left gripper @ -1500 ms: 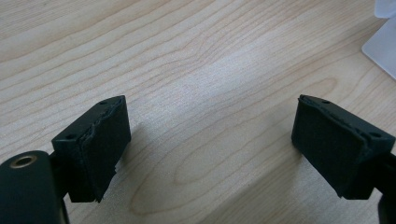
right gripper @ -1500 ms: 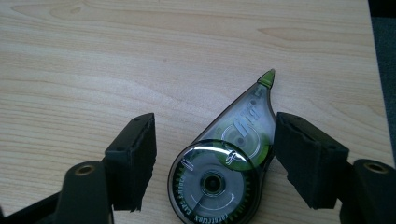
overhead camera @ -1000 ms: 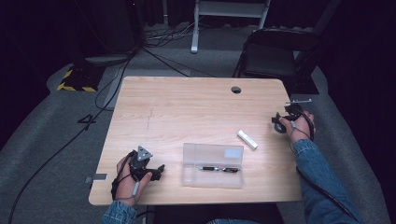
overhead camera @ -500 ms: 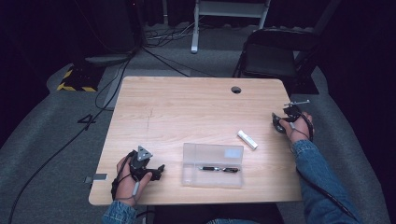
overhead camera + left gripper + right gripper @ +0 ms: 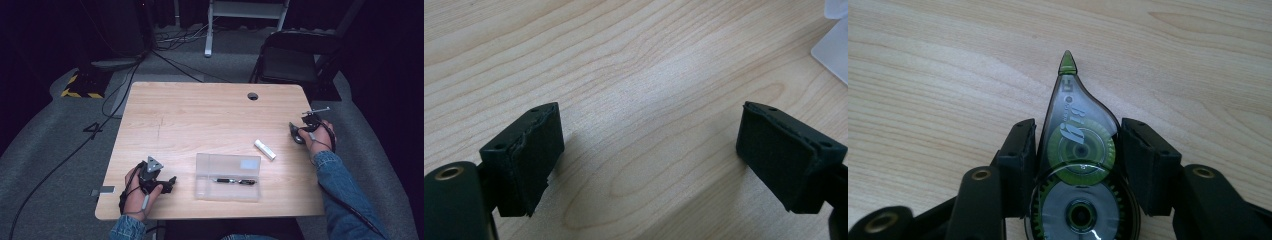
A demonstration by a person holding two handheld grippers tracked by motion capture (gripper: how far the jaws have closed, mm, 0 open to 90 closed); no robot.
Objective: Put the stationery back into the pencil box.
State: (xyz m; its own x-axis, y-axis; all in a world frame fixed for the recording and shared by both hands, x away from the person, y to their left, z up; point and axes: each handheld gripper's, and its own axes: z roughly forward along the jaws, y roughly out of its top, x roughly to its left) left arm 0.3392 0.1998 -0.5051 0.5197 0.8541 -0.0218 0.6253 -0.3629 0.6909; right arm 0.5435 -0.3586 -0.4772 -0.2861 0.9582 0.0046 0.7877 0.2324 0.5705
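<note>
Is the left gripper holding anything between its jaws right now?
No: in the left gripper view, the left gripper has its jaws wide apart with only bare wooden table between them.

Correction tape dispenser [image 5: 1075,165], lower centre: smoky clear shell, green wheel and tip, grey lower reel. Table [image 5: 200,120]: pale wood grain. Case [image 5: 227,176] clear; small stick [image 5: 264,149] white; jaws black.

Wooden table [image 5: 200,120]: clear case [image 5: 228,176], white tube [image 5: 264,149], correction-tape dispenser [image 5: 1075,165].
</note>
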